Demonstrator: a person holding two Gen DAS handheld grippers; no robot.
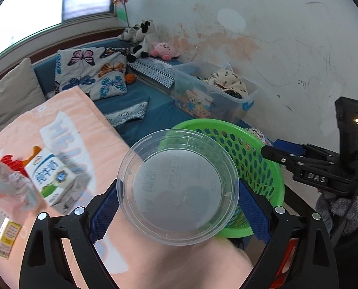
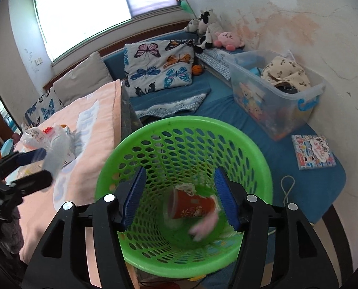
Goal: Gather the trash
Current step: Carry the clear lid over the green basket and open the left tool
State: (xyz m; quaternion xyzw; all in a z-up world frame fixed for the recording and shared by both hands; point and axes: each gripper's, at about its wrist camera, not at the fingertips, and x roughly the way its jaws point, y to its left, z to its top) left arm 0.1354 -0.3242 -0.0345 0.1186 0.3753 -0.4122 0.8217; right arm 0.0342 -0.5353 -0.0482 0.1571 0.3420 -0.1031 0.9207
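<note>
Jaws of the left gripper (image 1: 178, 207) were clamped on a clear plastic container (image 1: 178, 186), held just beside the green basket (image 1: 258, 166) rim, over the peach blanket (image 1: 87, 110). Those of the right gripper (image 2: 180, 198) stood partly apart and empty above the basket, where a red paper cup (image 2: 191, 207) and a blurred pink scrap (image 2: 204, 226) lay inside. A milk carton (image 1: 56, 175) remained on the blanket.
</note>
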